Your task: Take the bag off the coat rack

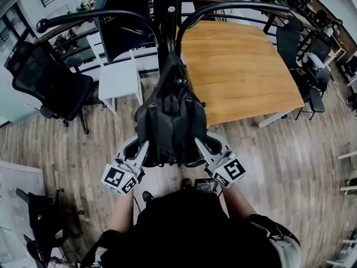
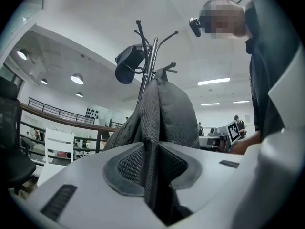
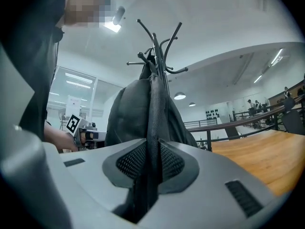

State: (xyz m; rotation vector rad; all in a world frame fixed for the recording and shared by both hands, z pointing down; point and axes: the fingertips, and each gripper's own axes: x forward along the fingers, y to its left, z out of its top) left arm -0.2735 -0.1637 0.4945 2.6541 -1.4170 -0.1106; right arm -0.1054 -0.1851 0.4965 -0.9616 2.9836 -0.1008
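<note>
Gripping is the step in hand. The dark grey backpack (image 1: pixel 170 124) is hanging on the coat rack (image 1: pixel 166 32), directly ahead of both sets of jaws and rising above them to the hook (image 2: pixel 170 67) it is slung from. The left gripper (image 2: pixel 152 163) is pinching a strip of the bag's mesh fabric, probably a shoulder strap (image 2: pixel 151 123), which is running up between its jaws. The right gripper (image 3: pixel 152 163) is doing the same on the bag's other side, its jaws clamping a second strap (image 3: pixel 153 113). Both grippers are pointing level and flanking the bag's lower half.

Judging by how it is hanging, the rack is carrying the bag's weight, so nothing is lifted yet. The next move is calling for both grippers to rise together until the bag's top is clearing the upturned hook, then to draw back from the rack. The lift needs to be even so the bag is not tipping or tugging the rack along.
</note>
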